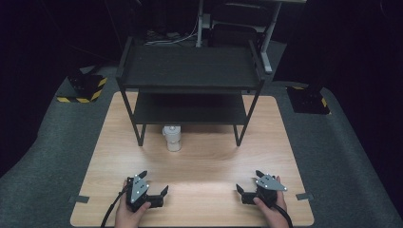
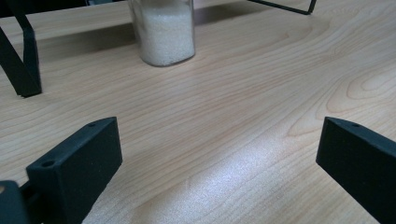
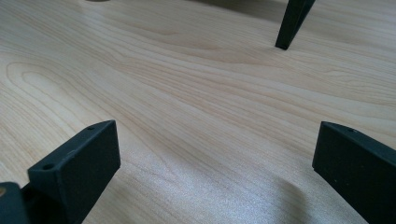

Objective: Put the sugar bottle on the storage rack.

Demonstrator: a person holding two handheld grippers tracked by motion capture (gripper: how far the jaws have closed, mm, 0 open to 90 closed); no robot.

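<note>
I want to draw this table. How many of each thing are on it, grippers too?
Jar of white grains: 1
Black shelf rack: 1
Grippers, the left gripper and the right gripper, both open and holding nothing: 2
Total: 4

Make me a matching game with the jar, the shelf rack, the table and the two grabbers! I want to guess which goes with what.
Things:
1. jar
2. shelf rack
3. table
4. left gripper and right gripper

Descriptions:
A. light wood, everything sits on it
B. black, two bare tiers, at the far end of the table
C. holds white grains, stands between the rack's front legs
D. jaws wide open, near the front edge, one in each hand

Pairs: 1-C, 2-B, 3-A, 4-D
</note>
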